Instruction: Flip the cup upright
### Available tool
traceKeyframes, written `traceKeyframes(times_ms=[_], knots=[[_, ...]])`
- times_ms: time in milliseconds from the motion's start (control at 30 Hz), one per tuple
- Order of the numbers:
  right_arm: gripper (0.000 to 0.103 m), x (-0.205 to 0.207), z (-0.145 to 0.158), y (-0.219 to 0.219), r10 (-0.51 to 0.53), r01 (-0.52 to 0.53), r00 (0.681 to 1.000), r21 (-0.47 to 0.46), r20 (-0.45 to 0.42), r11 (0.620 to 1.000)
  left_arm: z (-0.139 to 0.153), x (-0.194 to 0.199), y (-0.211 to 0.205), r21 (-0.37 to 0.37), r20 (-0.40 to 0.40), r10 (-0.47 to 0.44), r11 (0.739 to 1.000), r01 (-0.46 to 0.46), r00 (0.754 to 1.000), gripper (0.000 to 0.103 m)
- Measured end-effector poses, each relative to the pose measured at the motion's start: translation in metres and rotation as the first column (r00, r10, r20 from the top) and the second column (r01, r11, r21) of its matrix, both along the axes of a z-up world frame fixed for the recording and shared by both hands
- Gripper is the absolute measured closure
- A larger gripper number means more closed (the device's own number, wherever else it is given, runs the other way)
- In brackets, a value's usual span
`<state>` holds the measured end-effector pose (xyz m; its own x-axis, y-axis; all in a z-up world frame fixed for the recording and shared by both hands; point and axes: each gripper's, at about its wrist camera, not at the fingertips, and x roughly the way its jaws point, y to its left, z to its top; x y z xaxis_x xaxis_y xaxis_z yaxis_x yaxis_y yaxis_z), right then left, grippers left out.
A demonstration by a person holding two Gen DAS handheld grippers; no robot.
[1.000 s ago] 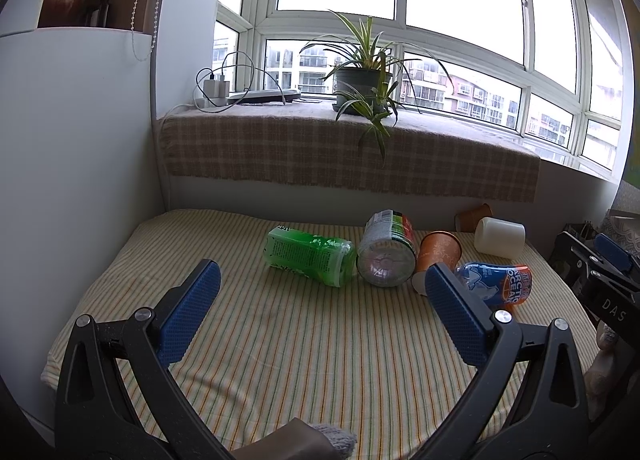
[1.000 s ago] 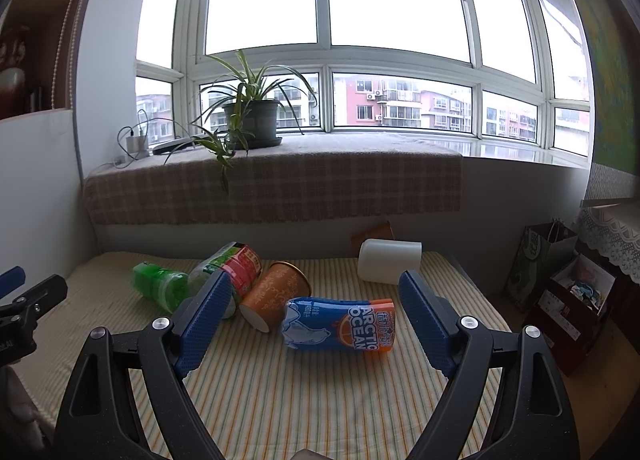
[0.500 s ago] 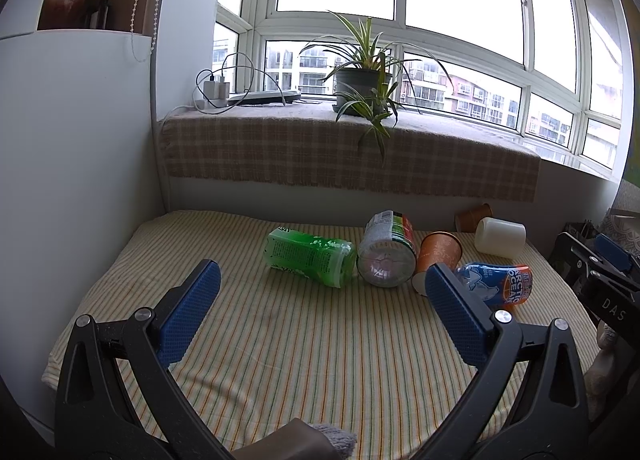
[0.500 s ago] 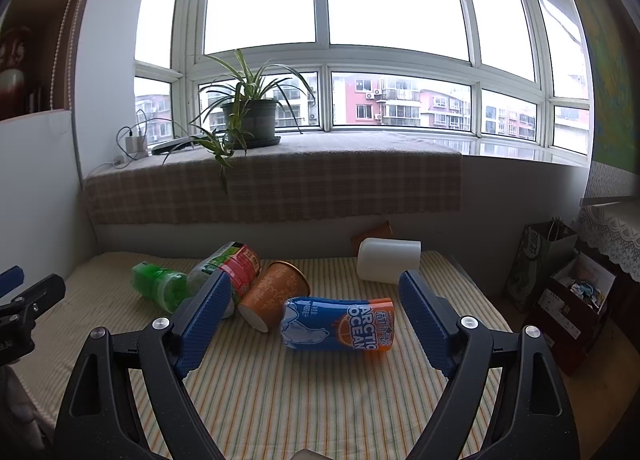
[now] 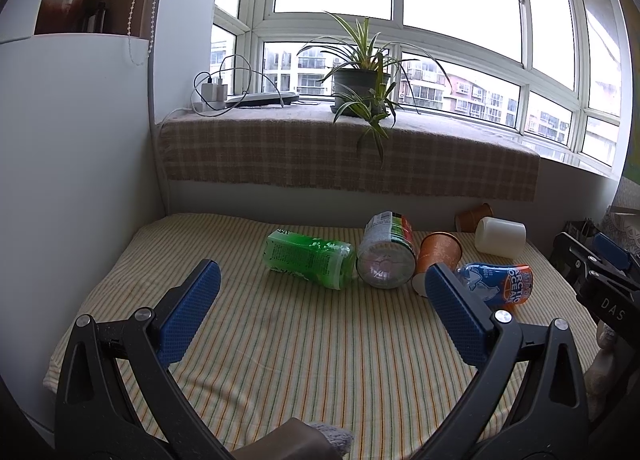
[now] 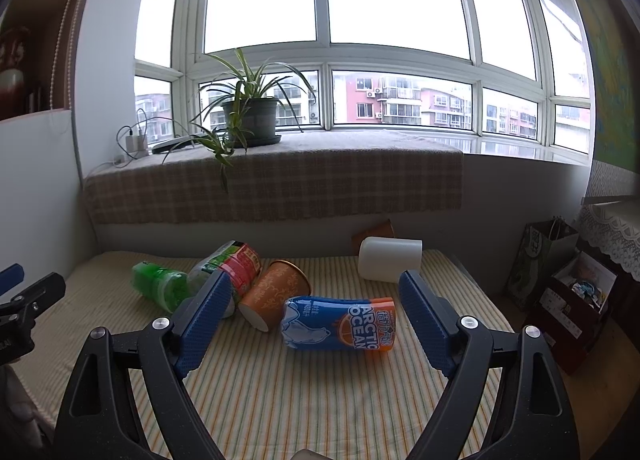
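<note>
Several containers lie on their sides on the striped cloth (image 5: 280,340). An orange patterned cup (image 6: 276,294) lies in the middle, also seen in the left wrist view (image 5: 438,254). A white cup (image 6: 390,259) lies at the back right, and it shows in the left wrist view (image 5: 500,236). A brown cup (image 6: 374,231) lies behind it by the wall. A blue and orange Arctic Ocean can (image 6: 340,324) lies nearest my right gripper (image 6: 314,318), which is open and empty just short of it. My left gripper (image 5: 320,300) is open and empty, short of a green bottle (image 5: 310,258).
A red and green labelled jar (image 5: 386,256) lies between the green bottle and the orange cup. A checked cloth covers the window sill (image 6: 280,180), with a potted plant (image 6: 250,120) and chargers on it. Bags and a box (image 6: 572,292) stand on the floor to the right.
Both grippers have barely moved; the right view has drifted very slightly closer to the can. Nothing was grasped or released.
</note>
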<state>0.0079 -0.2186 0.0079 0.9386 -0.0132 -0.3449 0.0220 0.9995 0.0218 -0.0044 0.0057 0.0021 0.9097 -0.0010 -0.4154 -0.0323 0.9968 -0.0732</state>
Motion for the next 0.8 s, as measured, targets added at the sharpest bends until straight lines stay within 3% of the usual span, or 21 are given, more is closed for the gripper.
traceKeyframes(times_ms=[533, 800], knots=[[0.018, 0.005, -0.007, -0.010, -0.014, 0.014, 1.000, 0.013, -0.014, 1.000, -0.003, 0.015, -0.016, 0.021, -0.007, -0.040, 0.999, 0.040, 0.999, 0.000], [0.018, 0.008, -0.018, -0.026, -0.039, 0.041, 0.998, 0.033, -0.044, 0.999, -0.008, 0.040, -0.036, 0.063, -0.064, -0.162, 0.984, 0.166, 0.985, 0.000]])
